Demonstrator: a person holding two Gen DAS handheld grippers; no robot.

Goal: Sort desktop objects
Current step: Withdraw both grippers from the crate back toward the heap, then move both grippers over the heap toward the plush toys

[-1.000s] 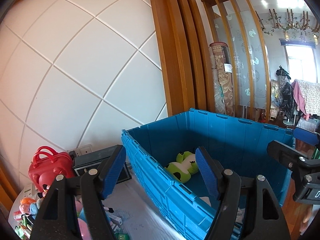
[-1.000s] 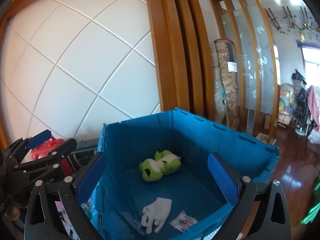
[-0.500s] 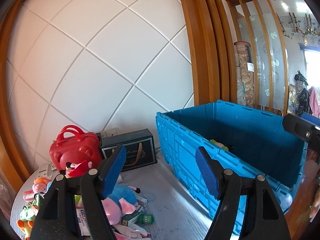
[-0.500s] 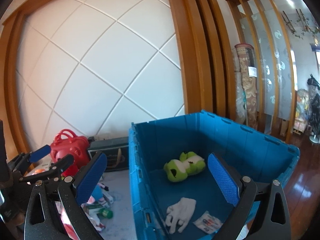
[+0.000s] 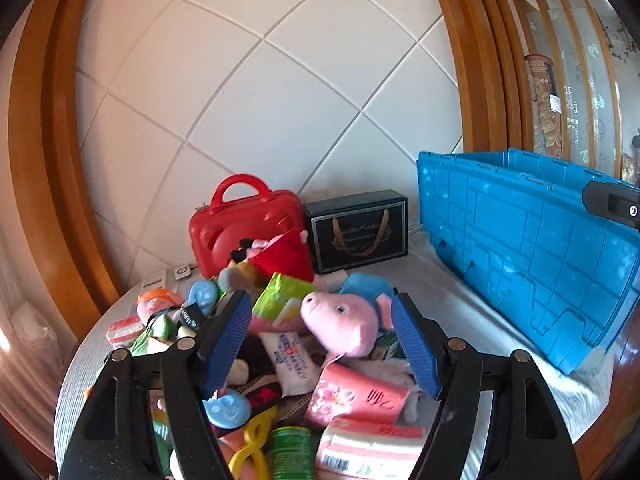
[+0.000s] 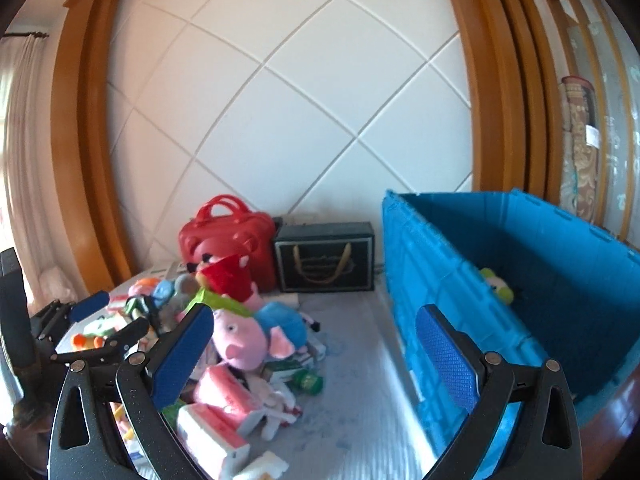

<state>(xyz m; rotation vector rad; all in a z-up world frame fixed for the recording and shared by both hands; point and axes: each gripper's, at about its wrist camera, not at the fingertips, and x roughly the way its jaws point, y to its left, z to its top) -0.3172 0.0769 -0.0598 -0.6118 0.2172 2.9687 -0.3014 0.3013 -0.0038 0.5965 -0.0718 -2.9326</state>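
Right now the left gripper (image 5: 322, 344) hangs with jaws spread and nothing between them, above a heap of toys and packets, the pink plush pig (image 5: 344, 322) lying between its pads. Beside it, the right gripper (image 6: 316, 354) is likewise spread and unloaded, over the grey tabletop (image 6: 360, 360), next to the blue plastic crate (image 6: 460, 280) holding a green plush frog (image 6: 496, 280).
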